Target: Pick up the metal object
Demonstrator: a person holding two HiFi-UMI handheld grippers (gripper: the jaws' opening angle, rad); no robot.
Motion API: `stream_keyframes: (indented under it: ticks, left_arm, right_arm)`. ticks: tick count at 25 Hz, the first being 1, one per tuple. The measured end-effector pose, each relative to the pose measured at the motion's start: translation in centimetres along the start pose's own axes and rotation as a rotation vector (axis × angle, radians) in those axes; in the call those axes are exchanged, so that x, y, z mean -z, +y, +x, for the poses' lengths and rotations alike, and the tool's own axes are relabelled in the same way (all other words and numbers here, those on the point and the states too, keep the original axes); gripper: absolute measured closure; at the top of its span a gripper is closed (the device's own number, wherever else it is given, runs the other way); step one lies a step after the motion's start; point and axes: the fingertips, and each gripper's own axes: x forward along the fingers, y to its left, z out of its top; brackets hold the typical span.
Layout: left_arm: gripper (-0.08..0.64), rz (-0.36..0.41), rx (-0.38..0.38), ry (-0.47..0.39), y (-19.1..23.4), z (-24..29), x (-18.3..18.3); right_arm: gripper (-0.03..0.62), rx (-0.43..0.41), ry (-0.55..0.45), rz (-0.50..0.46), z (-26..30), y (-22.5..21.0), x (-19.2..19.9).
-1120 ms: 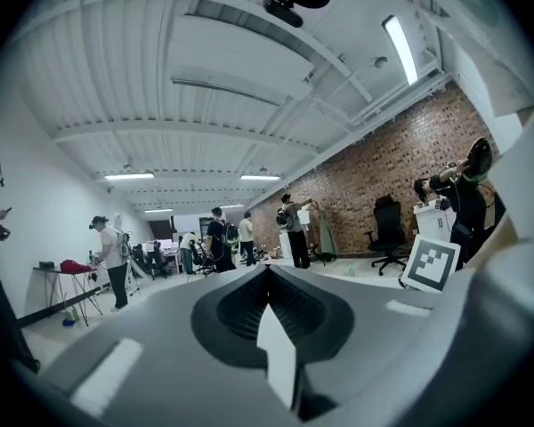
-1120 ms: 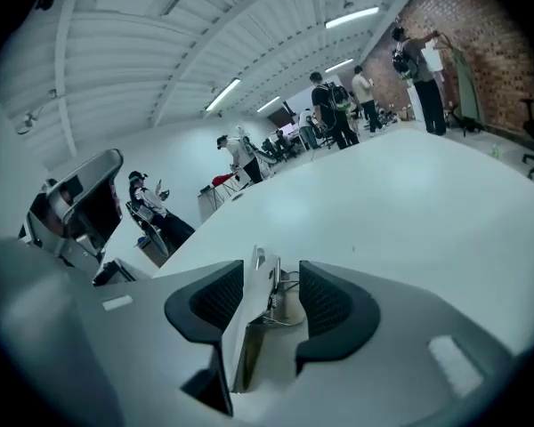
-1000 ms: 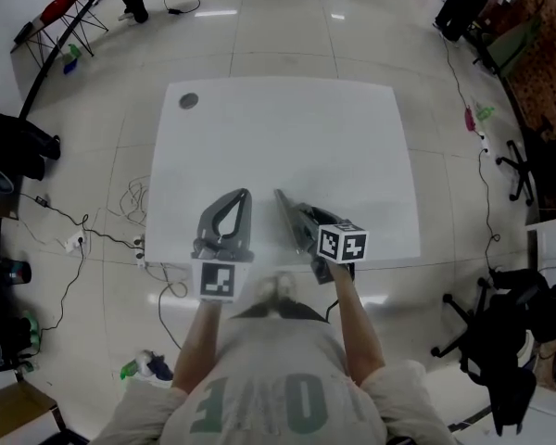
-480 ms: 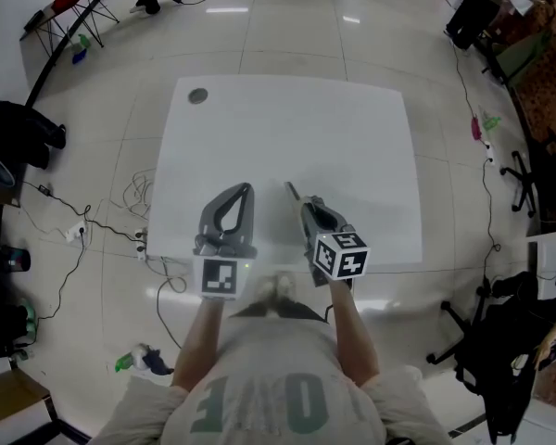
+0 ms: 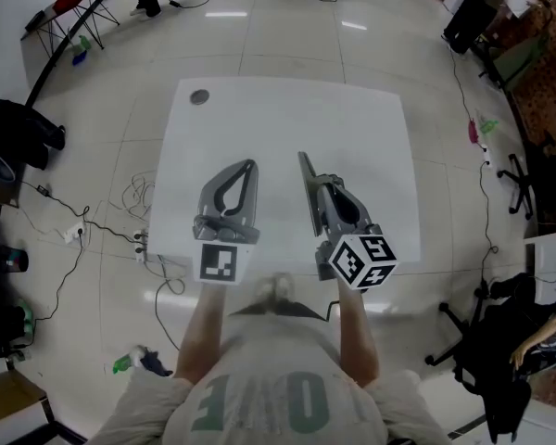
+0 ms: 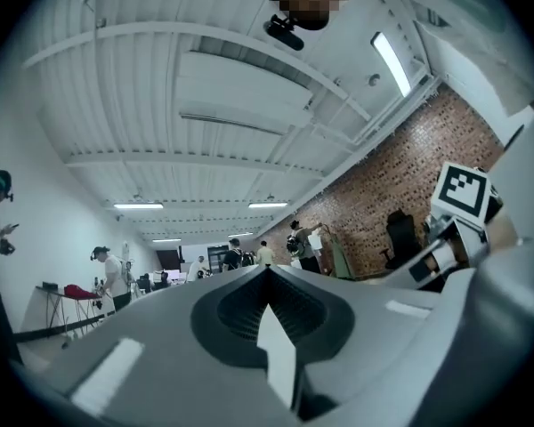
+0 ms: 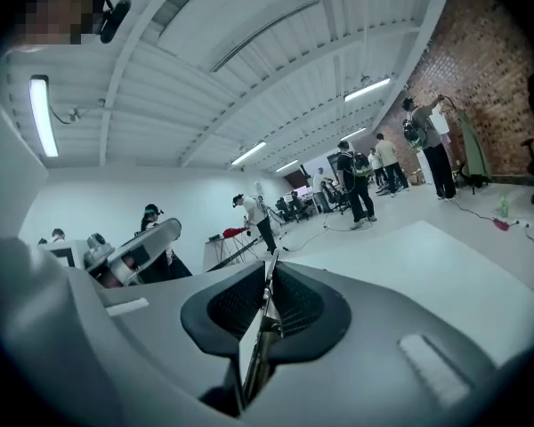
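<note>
The metal object (image 5: 199, 97) is a small round grey disc lying near the far left corner of the white table (image 5: 352, 128). It does not show in either gripper view. My left gripper (image 5: 251, 164) hovers over the table's near half, shut, with nothing between its jaws; its tips meet in the left gripper view (image 6: 267, 270). My right gripper (image 5: 302, 158) is beside it to the right, and its jaws also stand together and empty (image 7: 269, 261). Both grippers point away from me and tilt upward. The disc lies well beyond the left gripper, further left.
The table stands on a glossy tiled floor. Loose cables (image 5: 134, 197) lie off its left edge. Black office chairs (image 5: 519, 170) and dark bags stand to the right. Several people (image 7: 351, 185) stand in the far part of the room.
Both grippers have moved further out over the table, the right one more so. The right gripper's marker cube has shifted to the right and toward me.
</note>
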Motion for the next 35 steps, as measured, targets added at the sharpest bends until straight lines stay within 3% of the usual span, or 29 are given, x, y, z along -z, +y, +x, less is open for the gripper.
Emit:
stream_keyframes:
  ticks: [3, 8, 12, 18, 22, 26, 35]
  left_arm:
    - [0.560, 0.123, 0.041, 0.004, -0.7, -0.2, 0.1]
    - [0.560, 0.192, 0.066, 0.012, -1.1, -0.5, 0.0]
    - [0.560, 0.127, 0.057, 0.002, -0.2, -1.5, 0.4]
    - [0.560, 0.133, 0.053, -0.030, 1.4, -2.8, 0.6]
    - [0.560, 0.082, 0.071, 0.023, 0.4, -3.7, 1.5]
    - [0.560, 0.159, 0.106, -0.017, -0.9, -4.8, -0.3]
    - [0.560, 0.199, 0.103, -0.101, -8.5, -13.8, -6.1]
  right_arm:
    - [0.551, -0.013, -0.021, -0.013, -0.5, 0.9, -0.6]
    - [0.551, -0.009, -0.035, -0.027, -1.1, 2.0, -0.7]
    - [0.554, 0.022, -0.015, -0.083, -1.0, 2.7, 0.3]
    - [0.554, 0.049, -0.022, -0.082, -1.4, 3.9, 0.9]
    - [0.554, 0.061, -0.055, -0.077, -3.0, 4.6, 0.3]
    - [0.554, 0.065, -0.103, -0.102, -5.1, 6.0, -0.5]
    - [0.553, 0.065, -0.178, -0.088, -18.7, 7.7, 1.8]
